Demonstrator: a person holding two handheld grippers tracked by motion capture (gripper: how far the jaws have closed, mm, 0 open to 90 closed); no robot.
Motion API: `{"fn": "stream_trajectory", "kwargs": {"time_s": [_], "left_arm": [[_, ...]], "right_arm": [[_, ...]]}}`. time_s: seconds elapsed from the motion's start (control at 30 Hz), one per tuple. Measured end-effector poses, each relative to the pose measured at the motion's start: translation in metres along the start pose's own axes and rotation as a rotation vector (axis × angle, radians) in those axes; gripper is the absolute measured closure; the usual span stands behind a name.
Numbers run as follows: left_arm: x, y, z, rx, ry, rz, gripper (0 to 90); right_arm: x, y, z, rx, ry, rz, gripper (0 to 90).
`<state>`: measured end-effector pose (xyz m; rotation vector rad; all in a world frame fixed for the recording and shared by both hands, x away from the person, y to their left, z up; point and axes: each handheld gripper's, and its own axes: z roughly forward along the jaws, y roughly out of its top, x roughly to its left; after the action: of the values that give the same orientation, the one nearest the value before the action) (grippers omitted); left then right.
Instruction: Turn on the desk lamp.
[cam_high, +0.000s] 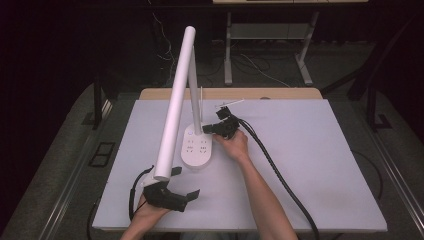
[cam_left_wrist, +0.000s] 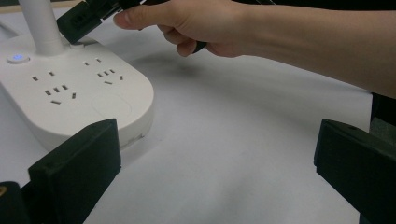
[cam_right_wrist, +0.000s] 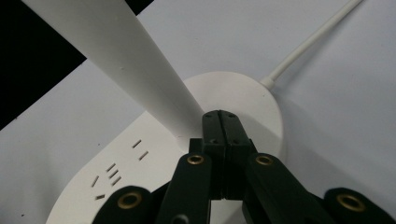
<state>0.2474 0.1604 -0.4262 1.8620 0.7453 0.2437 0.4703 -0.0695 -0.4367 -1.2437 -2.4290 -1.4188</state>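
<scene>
Two tongs: right tongs (cam_high: 209, 128) closed at one lamp base (cam_high: 196, 155).

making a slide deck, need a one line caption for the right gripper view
Shut right tool pressing at the foot of the white lamp post on its socket-strip base.

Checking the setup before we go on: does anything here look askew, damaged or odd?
Nothing stands out. The white desk lamp with its socket base stands flat on the grey table, blue indicator lit, no visible damage.

Right hand-held gripper (cam_high: 212, 128) has its jaws pressed together; left hand-held gripper (cam_high: 186, 182) gapes wide.
</scene>
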Motion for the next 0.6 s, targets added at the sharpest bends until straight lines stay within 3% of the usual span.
{"fn": "stream_trajectory", "kwargs": {"time_s": [0.2,0.6], "left_arm": [[-0.0007,-0.0001,0.0003,0.002,0.001,0.006,0.0],[-0.0004,-0.0004,0.0008,0.009,0.001,0.004,0.0]], "right_arm": [[0.0034,-0.0011,0.0008,0.000,-0.020,-0.028,90.0],[-0.0019,-0.0090,0.0016,-0.054,0.018,-0.002,90.0]]}}
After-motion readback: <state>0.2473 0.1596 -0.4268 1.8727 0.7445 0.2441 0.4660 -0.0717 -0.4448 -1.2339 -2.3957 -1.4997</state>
